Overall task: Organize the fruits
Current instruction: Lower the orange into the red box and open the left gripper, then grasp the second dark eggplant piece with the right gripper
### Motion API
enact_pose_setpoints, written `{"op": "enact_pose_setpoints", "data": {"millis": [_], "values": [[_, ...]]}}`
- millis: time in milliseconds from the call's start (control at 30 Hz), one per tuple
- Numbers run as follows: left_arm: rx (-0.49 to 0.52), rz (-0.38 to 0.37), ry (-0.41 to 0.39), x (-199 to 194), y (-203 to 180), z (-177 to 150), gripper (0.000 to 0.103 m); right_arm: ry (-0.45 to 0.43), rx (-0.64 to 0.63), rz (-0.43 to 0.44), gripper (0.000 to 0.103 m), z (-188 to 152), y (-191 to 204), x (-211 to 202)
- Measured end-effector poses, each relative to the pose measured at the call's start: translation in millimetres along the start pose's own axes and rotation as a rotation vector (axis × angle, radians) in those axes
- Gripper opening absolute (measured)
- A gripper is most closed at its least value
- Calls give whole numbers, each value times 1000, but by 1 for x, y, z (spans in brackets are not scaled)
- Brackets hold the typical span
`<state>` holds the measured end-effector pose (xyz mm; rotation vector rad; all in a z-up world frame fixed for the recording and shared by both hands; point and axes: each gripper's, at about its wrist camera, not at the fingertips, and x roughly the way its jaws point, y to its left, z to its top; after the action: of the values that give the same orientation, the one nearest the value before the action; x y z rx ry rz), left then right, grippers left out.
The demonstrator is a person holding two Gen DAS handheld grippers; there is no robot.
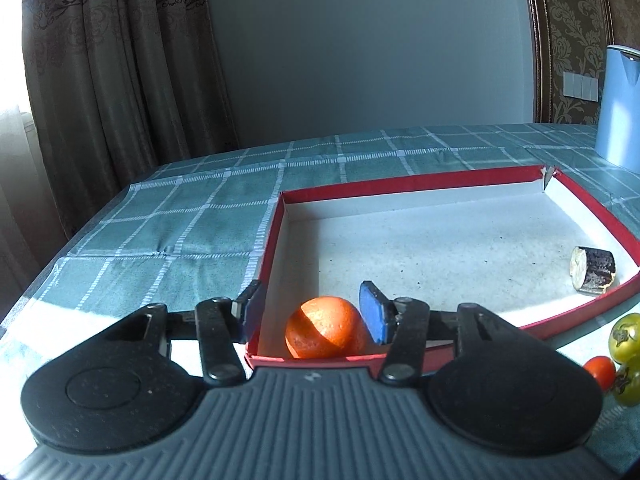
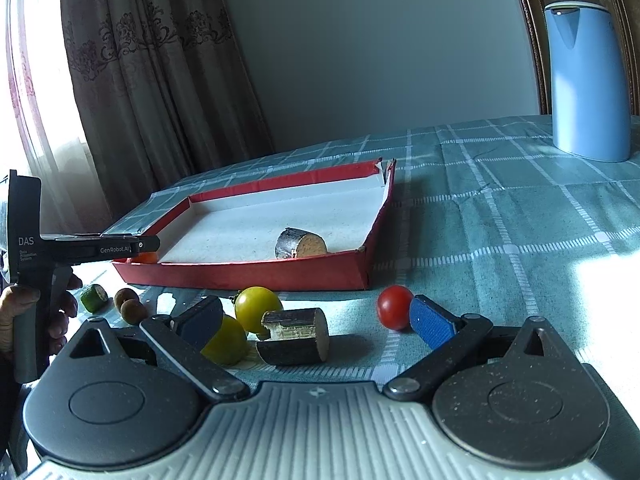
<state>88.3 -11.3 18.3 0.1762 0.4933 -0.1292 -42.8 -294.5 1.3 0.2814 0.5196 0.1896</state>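
A red box with a white floor lies on the checked tablecloth. My left gripper is open over the box's near left corner, with an orange fruit resting in the box between its pads, not clamped. A dark cut piece lies in the box at the right, also in the right wrist view. My right gripper is open and empty, low over the table in front of the box. Between its fingers lie two yellow tomatoes, a dark cut piece and a red tomato.
A blue kettle stands at the back right. A green cut piece and two small brown fruits lie at the left, by the hand holding the left gripper. Curtains hang behind the table's left edge.
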Motion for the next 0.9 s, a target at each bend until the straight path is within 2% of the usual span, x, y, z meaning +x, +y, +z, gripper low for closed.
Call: {"op": "enact_pose_setpoints", "data": {"millis": [33, 67, 100, 167, 233, 300, 400, 600, 800, 900], "values": [[-5, 6, -9, -2, 0, 0, 59, 2, 1, 1, 101, 0, 0, 0], [-12, 19, -26, -6, 0, 0, 73, 5, 2, 2, 101, 0, 0, 1], [-20, 21, -45, -11, 0, 0, 80, 6, 3, 3, 101, 0, -1, 1], [-52, 4, -69, -24, 3, -1, 81, 5, 8, 4, 101, 0, -1, 1], [-95, 6, -82, -38, 6, -3, 87, 1, 11, 5, 101, 0, -2, 0], [-160, 17, -103, -54, 12, -8, 103, -3, 13, 5, 101, 0, -2, 0], [-231, 43, -103, -72, 18, -22, 103, -15, 10, 7, 101, 0, -2, -3], [-260, 70, -111, -95, 15, -50, 103, -39, -27, 12, 101, -1, 5, -8], [-175, 70, -112, -96, -3, -57, 103, -98, -200, 44, 101, -8, 35, -20], [-163, 83, -99, -95, -6, -57, 103, -96, -276, 56, 100, -13, 50, -24]]}}
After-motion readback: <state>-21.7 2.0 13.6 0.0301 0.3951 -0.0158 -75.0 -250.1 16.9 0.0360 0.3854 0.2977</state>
